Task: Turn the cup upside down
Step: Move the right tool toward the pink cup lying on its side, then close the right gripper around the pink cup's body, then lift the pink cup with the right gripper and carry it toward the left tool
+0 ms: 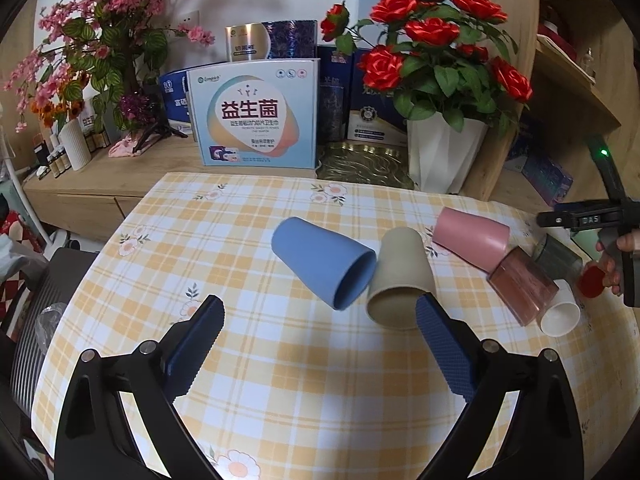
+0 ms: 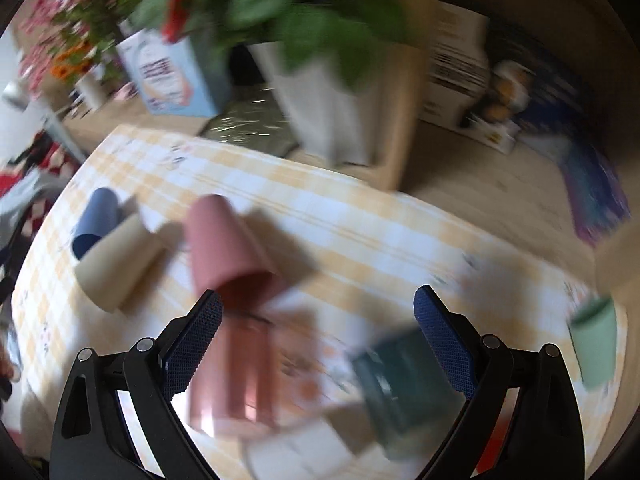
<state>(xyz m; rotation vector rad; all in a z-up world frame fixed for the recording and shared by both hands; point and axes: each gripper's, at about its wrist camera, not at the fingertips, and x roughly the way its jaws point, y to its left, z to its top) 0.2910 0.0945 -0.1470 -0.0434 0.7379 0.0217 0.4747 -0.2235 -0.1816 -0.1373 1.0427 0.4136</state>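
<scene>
Several cups lie on their sides on the checked tablecloth [image 1: 280, 380]. In the left wrist view a blue cup [image 1: 320, 266] and a beige cup [image 1: 400, 276] lie just beyond my left gripper [image 1: 320, 312], which is open and empty. Further right lie a pink cup [image 1: 472, 236], a clear reddish cup [image 1: 520, 284], a white cup [image 1: 560, 312] and a dark green one [image 1: 558, 254]. The right wrist view is blurred. My right gripper [image 2: 320, 312] is open above the reddish cup [image 2: 236, 372] and the dark green cup [image 2: 400, 384]. A light green cup [image 2: 596, 344] stands at the right.
A white pot of red roses [image 1: 444, 152], a blue box [image 1: 256, 112] and other boxes stand on the wooden shelf behind the table. A pink blossom plant [image 1: 100, 40] is at the back left. The other hand-held gripper [image 1: 592, 220] shows at the right edge.
</scene>
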